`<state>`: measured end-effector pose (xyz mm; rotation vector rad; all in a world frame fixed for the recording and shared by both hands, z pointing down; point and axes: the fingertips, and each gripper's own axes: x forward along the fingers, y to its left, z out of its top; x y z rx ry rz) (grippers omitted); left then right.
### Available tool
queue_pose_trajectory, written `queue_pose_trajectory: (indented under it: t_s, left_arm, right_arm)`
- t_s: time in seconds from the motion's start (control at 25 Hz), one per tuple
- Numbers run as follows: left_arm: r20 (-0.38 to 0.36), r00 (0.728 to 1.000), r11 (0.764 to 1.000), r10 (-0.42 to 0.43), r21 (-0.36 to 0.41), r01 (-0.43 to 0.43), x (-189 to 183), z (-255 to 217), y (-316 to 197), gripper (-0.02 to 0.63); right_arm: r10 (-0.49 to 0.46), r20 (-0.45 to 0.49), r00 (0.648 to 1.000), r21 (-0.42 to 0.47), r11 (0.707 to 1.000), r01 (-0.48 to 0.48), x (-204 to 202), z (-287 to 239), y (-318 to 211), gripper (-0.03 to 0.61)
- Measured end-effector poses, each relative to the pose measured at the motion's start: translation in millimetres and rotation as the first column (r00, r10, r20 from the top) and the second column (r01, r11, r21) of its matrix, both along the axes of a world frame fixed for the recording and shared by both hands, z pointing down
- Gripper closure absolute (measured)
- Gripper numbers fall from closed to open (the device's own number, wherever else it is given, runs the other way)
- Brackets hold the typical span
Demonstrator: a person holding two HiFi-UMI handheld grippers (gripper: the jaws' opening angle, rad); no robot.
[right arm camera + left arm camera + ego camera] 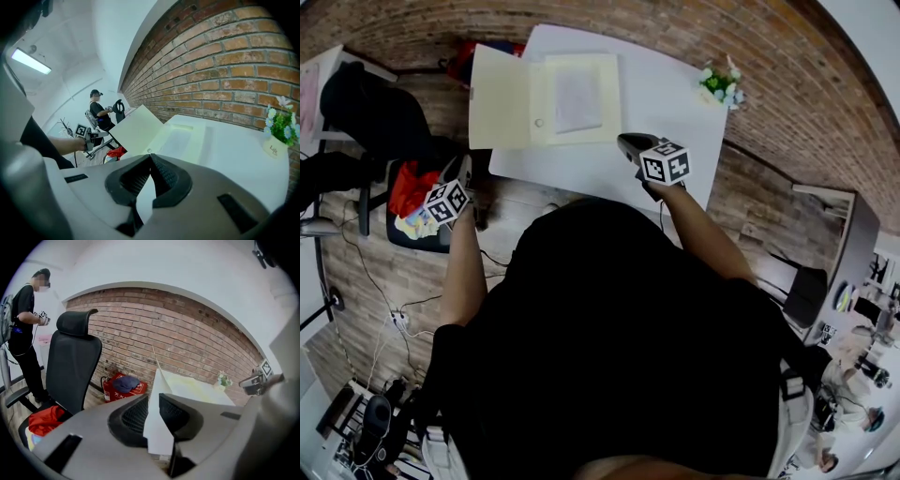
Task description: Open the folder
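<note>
Our black top [619,328] fills the bottom of the head view, and our two arms reach out from it. Our left gripper [153,401] is out past the left side of the white table [666,103]. Its fingers [133,416] are nearly together, and they pinch the pale cover [500,98] of the folder [546,124] near its outer edge. In the left gripper view we see that cover almost edge-on between them. The folder lies on the far left part of the table, and it is open. Its cover is swung out to the left, tilted up, and sticks out past the table's side. Inside the folder we see a sheet [578,94] lying flat. Our right gripper [149,157] hangs over the near part of the table, apart from the folder. Its fingers [166,178] are closed tip to tip and hold nothing. A small flower pot [720,84] stands near the far right edge of the table. Off to the left, a black chair [72,366] stands by the brick wall [187,333], with a red box [124,386] on the floor near it.
</note>
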<state>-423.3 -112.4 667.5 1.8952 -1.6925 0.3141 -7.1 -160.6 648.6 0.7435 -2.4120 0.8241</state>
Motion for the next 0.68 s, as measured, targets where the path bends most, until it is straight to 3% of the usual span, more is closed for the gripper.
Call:
queue_pose_trajectory:
  t_s: [0.36, 0.68]
  left_arm:
    - [0.016, 1.000, 0.994, 0.001, 0.106, -0.002, 0, -52, -11, 0.560]
    - [0.052, 0.998, 0.984, 0.047, 0.168, -0.055, 19, -85, -19, 0.578]
  right_arm:
    - [-0.008, -0.025, 1.000, 0.160, 0.987, 0.012, -10, -34, -15, 0.551]
    - [0.011, -0.010, 1.000, 0.214, 0.977, -0.008, -13, -52, -29, 0.551]
